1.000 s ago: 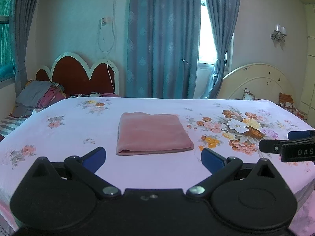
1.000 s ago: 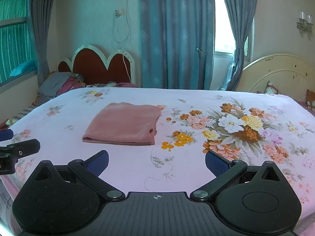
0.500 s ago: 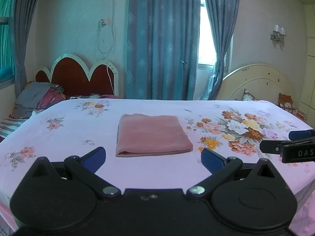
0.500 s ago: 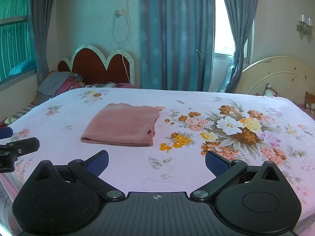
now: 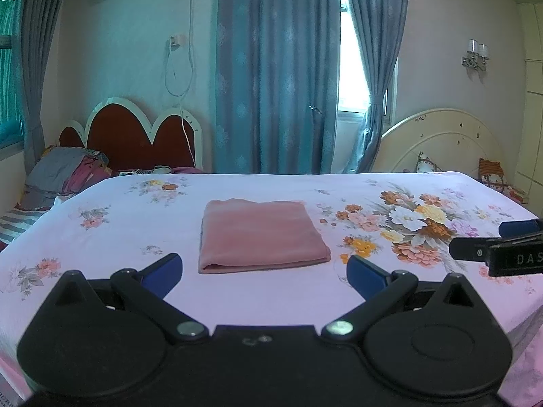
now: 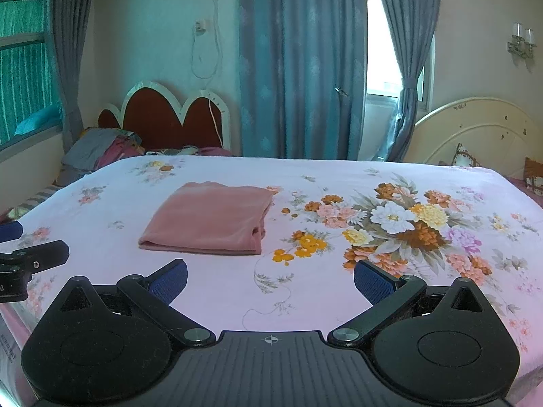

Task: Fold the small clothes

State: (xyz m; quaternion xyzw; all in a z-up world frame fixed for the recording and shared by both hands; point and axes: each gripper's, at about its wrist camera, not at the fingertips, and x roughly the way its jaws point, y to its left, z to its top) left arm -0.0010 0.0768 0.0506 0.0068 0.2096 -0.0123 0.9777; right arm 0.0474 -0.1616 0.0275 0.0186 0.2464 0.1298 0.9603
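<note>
A pink cloth (image 5: 259, 234) lies folded into a neat rectangle on the flowered bedsheet (image 5: 112, 237), in the middle of the bed. It also shows in the right wrist view (image 6: 210, 220), left of centre. My left gripper (image 5: 264, 273) is open and empty, held back near the front edge of the bed, just short of the cloth. My right gripper (image 6: 269, 279) is open and empty, to the right of the cloth and apart from it. Each gripper's tip shows at the edge of the other's view.
A pile of clothes (image 5: 64, 173) lies at the far left by a red headboard (image 5: 135, 139). A cream headboard (image 5: 437, 142) with cushions stands at the far right. Curtains (image 5: 278, 68) hang behind the bed.
Both grippers have drawn back and risen slightly, so the cloth sits a little farther off in both views. The cloth has not moved.
</note>
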